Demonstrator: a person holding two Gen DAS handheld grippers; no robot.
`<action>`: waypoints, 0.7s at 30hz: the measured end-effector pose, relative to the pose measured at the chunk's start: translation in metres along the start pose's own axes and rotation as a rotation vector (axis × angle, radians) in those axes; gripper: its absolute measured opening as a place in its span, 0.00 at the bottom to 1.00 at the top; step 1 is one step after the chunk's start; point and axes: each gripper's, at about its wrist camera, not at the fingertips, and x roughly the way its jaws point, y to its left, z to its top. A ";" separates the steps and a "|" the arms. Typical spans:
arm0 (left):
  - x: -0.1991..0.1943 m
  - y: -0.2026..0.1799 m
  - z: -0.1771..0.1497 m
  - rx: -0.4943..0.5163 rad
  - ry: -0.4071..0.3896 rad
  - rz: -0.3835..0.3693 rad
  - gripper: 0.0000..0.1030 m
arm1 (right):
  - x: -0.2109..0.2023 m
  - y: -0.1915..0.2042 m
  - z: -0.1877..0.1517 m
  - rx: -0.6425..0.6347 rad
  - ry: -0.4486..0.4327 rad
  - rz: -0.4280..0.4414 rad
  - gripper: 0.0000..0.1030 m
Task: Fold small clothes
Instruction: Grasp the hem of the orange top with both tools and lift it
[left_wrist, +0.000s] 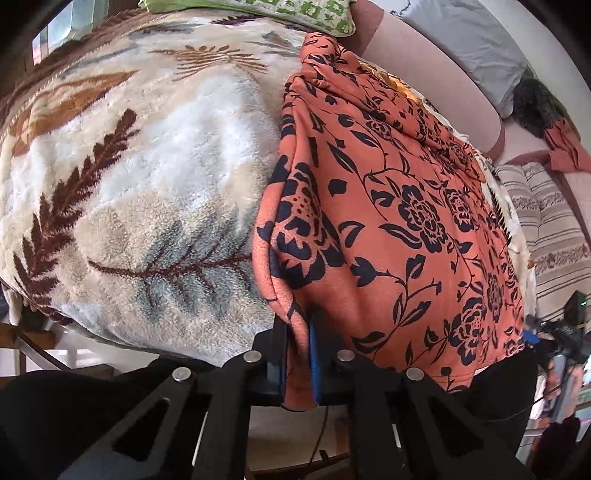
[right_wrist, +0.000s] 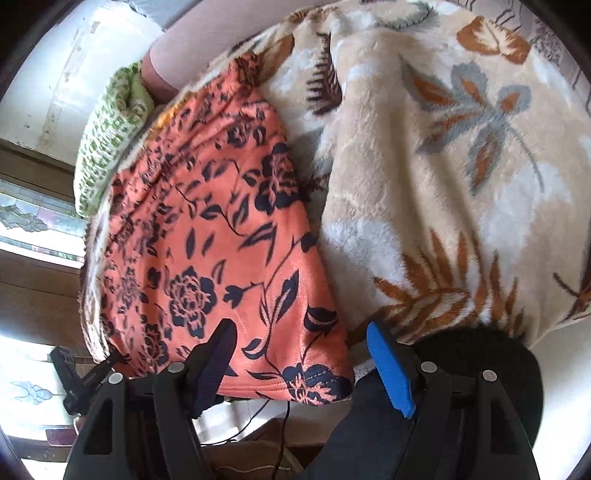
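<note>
An orange garment with a dark floral print (left_wrist: 399, 221) lies on a fleece leaf-pattern blanket (left_wrist: 129, 177). My left gripper (left_wrist: 299, 332) is shut on the garment's near left hem corner, the cloth pinched between the blue pads. In the right wrist view the same garment (right_wrist: 221, 240) lies to the left, on the blanket (right_wrist: 461, 166). My right gripper (right_wrist: 301, 339) is open, its jaws wide apart over the garment's near right corner, the black finger over the cloth and the blue-padded finger (right_wrist: 388, 365) beyond its edge.
A green patterned cushion (right_wrist: 110, 140) lies past the garment's far end. A striped cloth (left_wrist: 554, 236) and an orange rag (left_wrist: 565, 147) lie to the right. The blanket edge drops off near the grippers, with cables (right_wrist: 280, 421) below it.
</note>
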 end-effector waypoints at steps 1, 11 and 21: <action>0.000 0.002 0.000 -0.004 0.001 -0.007 0.09 | 0.006 0.001 0.000 -0.006 0.006 -0.017 0.74; -0.001 0.004 0.004 -0.004 0.039 -0.014 0.08 | 0.006 0.035 -0.009 -0.150 0.043 -0.048 0.07; -0.050 0.002 0.017 -0.014 -0.015 -0.228 0.05 | -0.068 0.060 -0.013 -0.141 -0.048 0.278 0.07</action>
